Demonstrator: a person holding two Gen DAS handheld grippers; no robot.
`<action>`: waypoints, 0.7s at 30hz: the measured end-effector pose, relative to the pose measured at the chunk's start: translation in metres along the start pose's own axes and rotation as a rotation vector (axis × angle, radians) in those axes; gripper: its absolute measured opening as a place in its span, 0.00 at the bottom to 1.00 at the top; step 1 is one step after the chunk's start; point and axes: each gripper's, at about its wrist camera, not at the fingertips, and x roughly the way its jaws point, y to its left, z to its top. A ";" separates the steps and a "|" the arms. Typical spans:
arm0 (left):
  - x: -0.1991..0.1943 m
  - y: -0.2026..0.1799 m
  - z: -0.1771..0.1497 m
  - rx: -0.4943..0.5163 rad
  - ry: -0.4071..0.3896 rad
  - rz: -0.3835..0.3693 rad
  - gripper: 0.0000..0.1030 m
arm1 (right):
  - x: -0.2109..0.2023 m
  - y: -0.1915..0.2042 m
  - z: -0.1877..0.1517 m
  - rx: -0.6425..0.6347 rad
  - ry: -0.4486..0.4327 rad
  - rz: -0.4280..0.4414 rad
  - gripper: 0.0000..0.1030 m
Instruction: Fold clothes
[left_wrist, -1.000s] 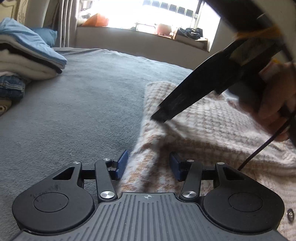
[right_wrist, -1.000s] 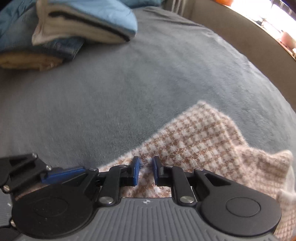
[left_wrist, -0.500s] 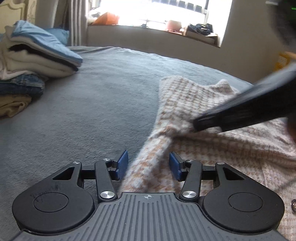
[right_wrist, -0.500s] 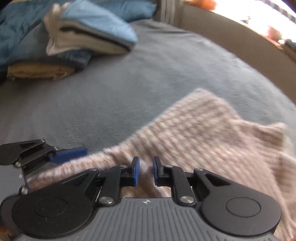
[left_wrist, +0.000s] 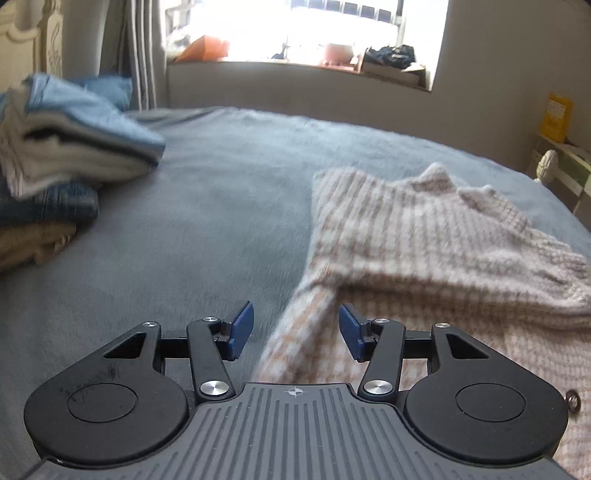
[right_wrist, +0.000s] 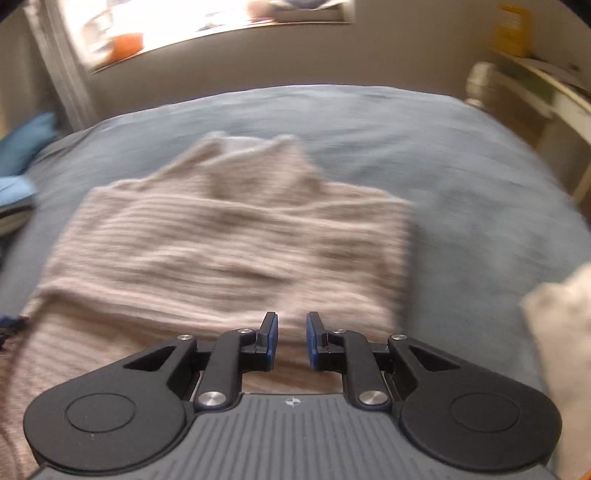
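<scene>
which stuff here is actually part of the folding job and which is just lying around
Part of the job:
- checked sweater, spread on the grey bed cover
- left tongs, open over its edge
- right tongs, open above it

Lying about:
- stack of folded clothes
- windowsill clutter
- yellow box

One checked sweater, one pile of folded clothes, two tongs.

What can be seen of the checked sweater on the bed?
The sweater is a fuzzy knit in a small beige-and-white check, with a plain pale collar at its far end. It lies flat on the grey blanket, one part folded across its body. Neither gripper grips it; the pictures are blurred.
</scene>
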 end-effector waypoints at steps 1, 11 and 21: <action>0.000 -0.003 0.004 0.011 -0.011 -0.001 0.50 | -0.002 -0.009 -0.002 0.022 -0.009 -0.012 0.16; 0.020 -0.050 0.023 0.148 0.037 -0.051 0.50 | 0.014 -0.024 0.008 0.101 -0.113 0.052 0.16; 0.011 -0.054 0.038 0.327 0.178 -0.001 0.50 | 0.064 -0.037 -0.019 0.065 -0.077 0.009 0.16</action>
